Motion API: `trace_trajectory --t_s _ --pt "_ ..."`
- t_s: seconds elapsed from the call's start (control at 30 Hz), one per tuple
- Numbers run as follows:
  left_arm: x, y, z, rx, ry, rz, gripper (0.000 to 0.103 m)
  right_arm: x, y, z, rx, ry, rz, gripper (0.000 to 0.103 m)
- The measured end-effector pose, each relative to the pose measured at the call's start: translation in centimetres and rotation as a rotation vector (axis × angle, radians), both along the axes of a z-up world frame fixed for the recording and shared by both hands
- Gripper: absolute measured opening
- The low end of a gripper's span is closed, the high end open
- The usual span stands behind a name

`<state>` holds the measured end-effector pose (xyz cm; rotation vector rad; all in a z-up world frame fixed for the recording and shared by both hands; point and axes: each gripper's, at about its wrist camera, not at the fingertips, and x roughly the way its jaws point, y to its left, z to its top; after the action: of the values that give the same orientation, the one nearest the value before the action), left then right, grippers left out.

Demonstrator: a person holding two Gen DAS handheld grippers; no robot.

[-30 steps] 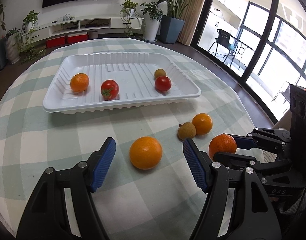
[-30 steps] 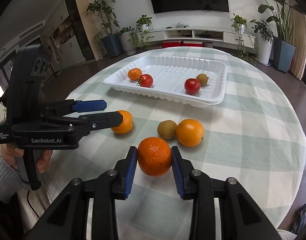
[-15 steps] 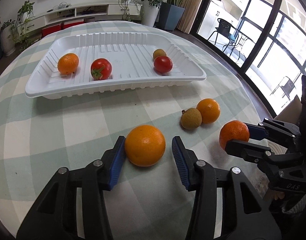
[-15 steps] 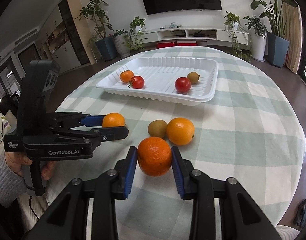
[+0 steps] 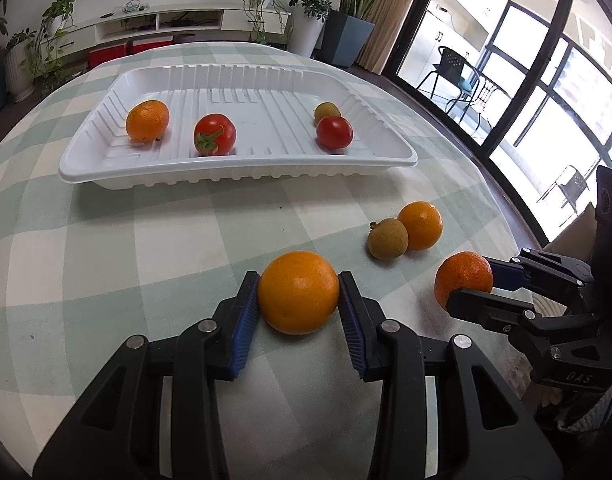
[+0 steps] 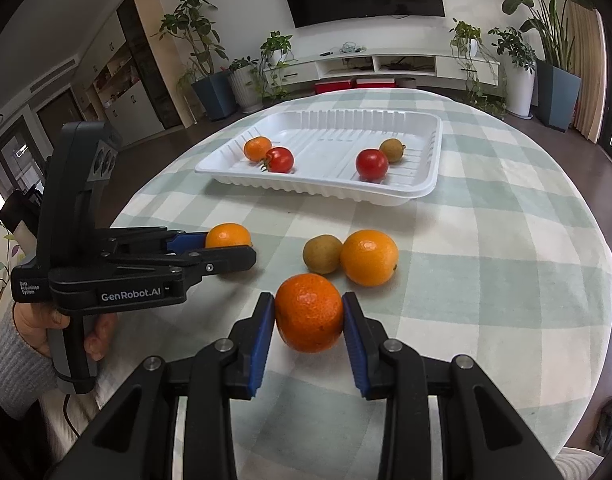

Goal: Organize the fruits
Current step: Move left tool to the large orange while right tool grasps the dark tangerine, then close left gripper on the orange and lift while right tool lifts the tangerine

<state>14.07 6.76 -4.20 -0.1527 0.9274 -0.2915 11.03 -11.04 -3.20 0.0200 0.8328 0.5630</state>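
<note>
Both grippers clamped: L gripper point(image 5: 298, 294) on orange point(image 5: 298, 292), R gripper point(image 6: 308, 312) on tangerine point(image 6: 309, 312), low over table, short of tray point(image 5: 233, 168). Risk: round skins slipping (pads grip only at sides) on lift.

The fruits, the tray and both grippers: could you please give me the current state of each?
Left gripper: shut on light orange.
Right gripper: shut on dark orange.
Tray: holds an orange, two tomatoes, a kiwi.
Loose orange: on table, touching loose kiwi.
</note>
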Motion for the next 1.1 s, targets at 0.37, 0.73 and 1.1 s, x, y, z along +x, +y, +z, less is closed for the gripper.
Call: trace_trajectory --t_s 0.37,0.73,1.1 --pt "-0.7 0.8 0.9 -0.018 -0.017 0.013 0.036 0.0 0.0 0.1 0.012 0.002 -0.001 0.037" --pt "-0.5 0.3 0.3 0.002 0.0 0.009 0.036 0.0 0.0 0.1 0.013 0.002 -0.002 0.037" --pt "-0.5 0.5 0.1 -0.027 0.002 0.004 0.035 0.1 0.0 0.2 0.02 0.004 -0.007 0.037"
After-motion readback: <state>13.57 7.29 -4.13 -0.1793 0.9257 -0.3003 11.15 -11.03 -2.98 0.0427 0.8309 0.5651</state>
